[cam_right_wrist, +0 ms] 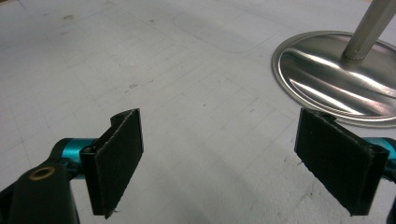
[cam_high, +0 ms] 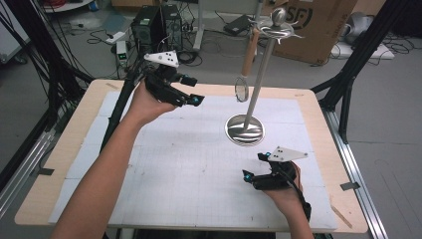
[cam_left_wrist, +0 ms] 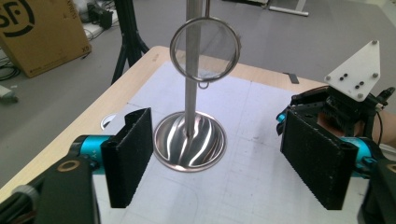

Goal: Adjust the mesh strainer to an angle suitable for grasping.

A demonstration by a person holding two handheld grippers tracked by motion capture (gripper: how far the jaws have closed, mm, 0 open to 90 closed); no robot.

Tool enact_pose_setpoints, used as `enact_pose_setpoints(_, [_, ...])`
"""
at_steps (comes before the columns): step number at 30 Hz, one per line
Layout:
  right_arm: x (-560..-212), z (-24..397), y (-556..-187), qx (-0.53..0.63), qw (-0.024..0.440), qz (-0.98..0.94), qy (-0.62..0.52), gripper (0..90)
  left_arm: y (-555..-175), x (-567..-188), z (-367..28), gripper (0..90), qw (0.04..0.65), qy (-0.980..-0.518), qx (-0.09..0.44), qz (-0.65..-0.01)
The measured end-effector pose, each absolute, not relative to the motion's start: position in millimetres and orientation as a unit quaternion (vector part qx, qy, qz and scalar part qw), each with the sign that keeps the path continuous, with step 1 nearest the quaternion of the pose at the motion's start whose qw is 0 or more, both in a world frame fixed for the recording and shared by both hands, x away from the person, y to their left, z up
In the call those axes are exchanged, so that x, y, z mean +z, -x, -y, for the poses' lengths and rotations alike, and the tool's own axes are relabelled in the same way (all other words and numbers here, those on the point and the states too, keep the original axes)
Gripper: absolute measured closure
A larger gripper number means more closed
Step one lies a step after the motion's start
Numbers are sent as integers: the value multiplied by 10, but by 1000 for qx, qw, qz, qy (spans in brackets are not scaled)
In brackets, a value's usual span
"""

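High view puts your left gripper [cam_high: 191, 99] raised over the table's [cam_high: 74, 134] far left, jaws apart and empty. Ahead of it, well apart, the strainer [cam_high: 242, 89] hangs by its wooden handle from the steel stand [cam_high: 245, 129]. Your right gripper [cam_high: 249, 175] rests open near the stand's base.

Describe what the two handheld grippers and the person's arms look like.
Both the left gripper and right gripper have black bodies, turquoise metal fittings and two flat black jaws faced with rough pads. Each carries a white-grey three-cornered plate with dark dots on top. A black cable trails from the left one. The forearms are bare; a dark band sits on the right wrist.
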State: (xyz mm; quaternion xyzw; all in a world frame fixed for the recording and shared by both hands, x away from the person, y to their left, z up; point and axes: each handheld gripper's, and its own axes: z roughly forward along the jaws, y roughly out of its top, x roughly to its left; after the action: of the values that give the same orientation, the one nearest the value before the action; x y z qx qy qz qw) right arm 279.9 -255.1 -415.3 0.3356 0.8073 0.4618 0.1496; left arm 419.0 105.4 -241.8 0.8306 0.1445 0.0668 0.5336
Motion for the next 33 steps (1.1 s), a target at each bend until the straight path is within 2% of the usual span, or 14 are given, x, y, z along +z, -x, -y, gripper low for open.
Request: enact_pose_setpoints(33, [-4167,2534,-2829,460,144,-806,-343,144,-4000,-2630,-1514,200,549,-815,72,-174])
